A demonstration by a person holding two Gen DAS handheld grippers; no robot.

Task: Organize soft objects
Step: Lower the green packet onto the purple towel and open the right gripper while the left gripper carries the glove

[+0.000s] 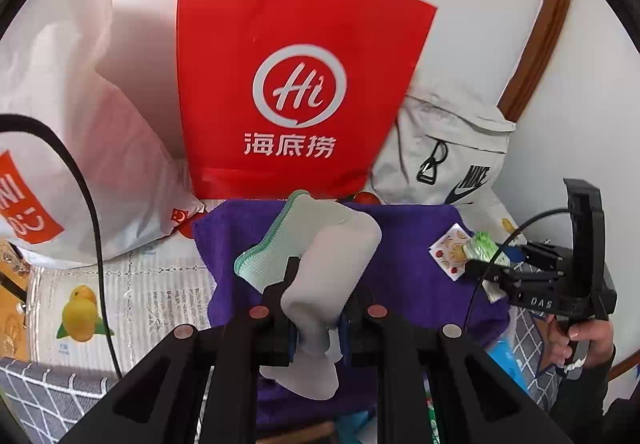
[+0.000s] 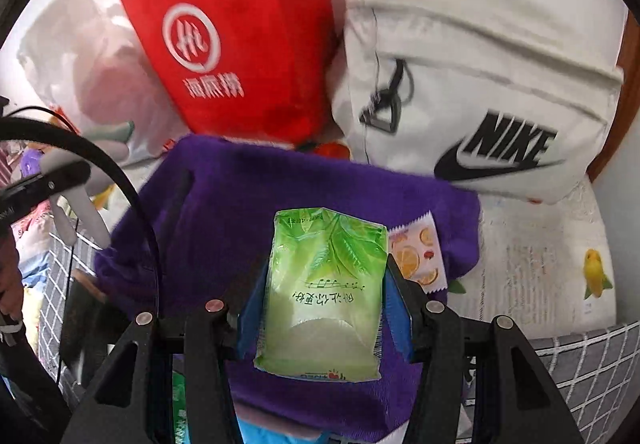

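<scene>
My left gripper (image 1: 316, 328) pinches the grey sock (image 1: 328, 272); my right gripper (image 2: 324, 324) clamps the green tissue pack (image 2: 324, 292). Both hang over the purple towel (image 2: 224, 204). Lower square, release gently near the fruit-print sachet (image 2: 418, 258), no overlap.

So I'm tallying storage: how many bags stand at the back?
3: a white plastic bag on the left, a red paper bag in the middle, a white Nike bag on the right. Others may be hidden.

Purple towel (image 2: 224, 204), perhaps grey sock (image 1: 332, 264).
</scene>
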